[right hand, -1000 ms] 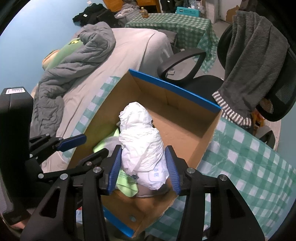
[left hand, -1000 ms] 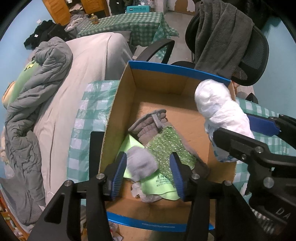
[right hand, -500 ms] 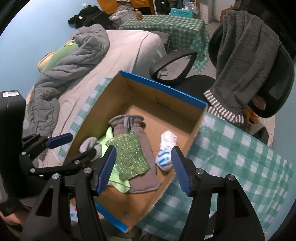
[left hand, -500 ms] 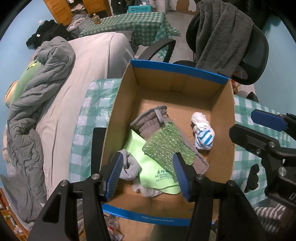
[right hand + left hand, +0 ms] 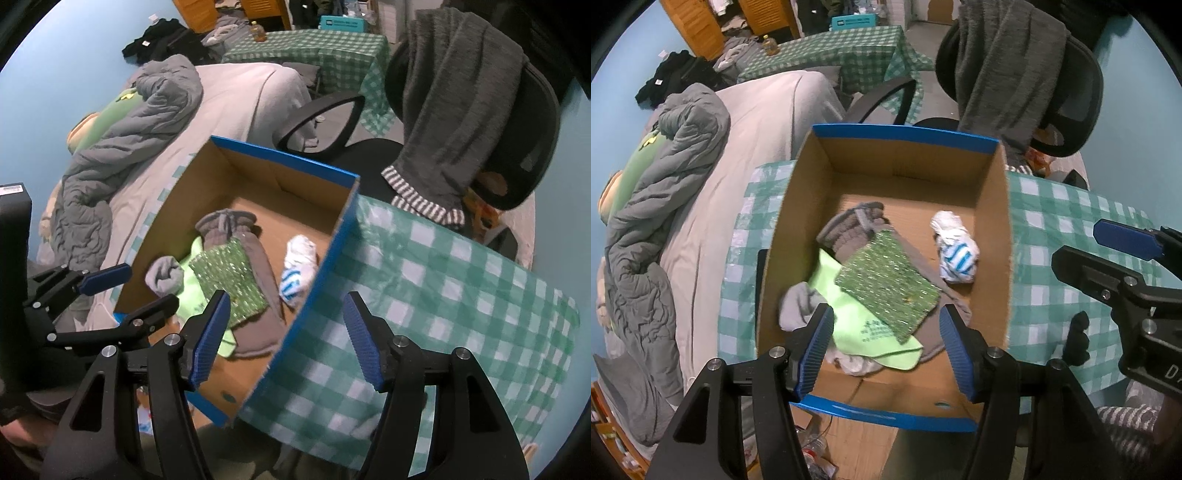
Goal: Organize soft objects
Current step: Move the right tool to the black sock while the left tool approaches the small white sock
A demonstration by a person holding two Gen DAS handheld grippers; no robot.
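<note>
Both tools are matte black frames with triangular cut-outs and silver screw heads at the pivots. The left gripper [image 5: 886, 354] and right gripper [image 5: 286, 338] carry ribbed blue pads [image 5: 816, 349] on their jaws. White letters mark the right gripper's body in the left wrist view.

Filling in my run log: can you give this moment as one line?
left gripper: opening, empty | right gripper: open, empty | box: white bundle, grey sock, green cloths inside

One cardboard box [image 5: 991, 236]; inside: one white striped bundle [image 5: 955, 254], one sequined green cloth [image 5: 890, 286], one lime cloth [image 5: 866, 325], one grey sock [image 5: 798, 304], one grey-brown garment [image 5: 851, 230]. One chair [image 5: 517, 122].
</note>
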